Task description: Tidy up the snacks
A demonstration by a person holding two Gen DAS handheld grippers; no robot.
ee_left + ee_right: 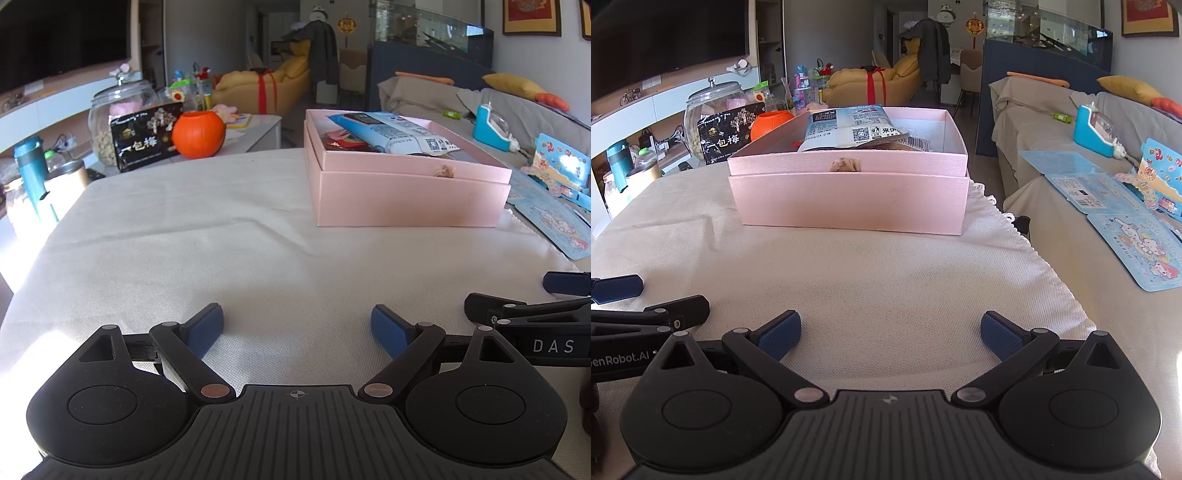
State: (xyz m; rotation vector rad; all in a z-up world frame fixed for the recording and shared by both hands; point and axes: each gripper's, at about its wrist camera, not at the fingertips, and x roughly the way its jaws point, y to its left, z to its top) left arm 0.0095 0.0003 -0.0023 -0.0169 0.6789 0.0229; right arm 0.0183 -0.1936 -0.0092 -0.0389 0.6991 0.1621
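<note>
Cloth-covered desk (849, 280), pink box (849, 199) holding snack packets (849, 127), glass jar (110, 110) behind, left gripper (297, 330) and right gripper (890, 334) released, empty

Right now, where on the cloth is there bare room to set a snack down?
Free: the cloth between the pink box and both open grippers, left gripper and right gripper, plus left of the box. Crowded: inside the box and the sofa's sticker sheets.

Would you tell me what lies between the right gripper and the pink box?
Nothing but bare cream cloth lies between the right gripper and the pink box, clearest in the right wrist view.
</note>
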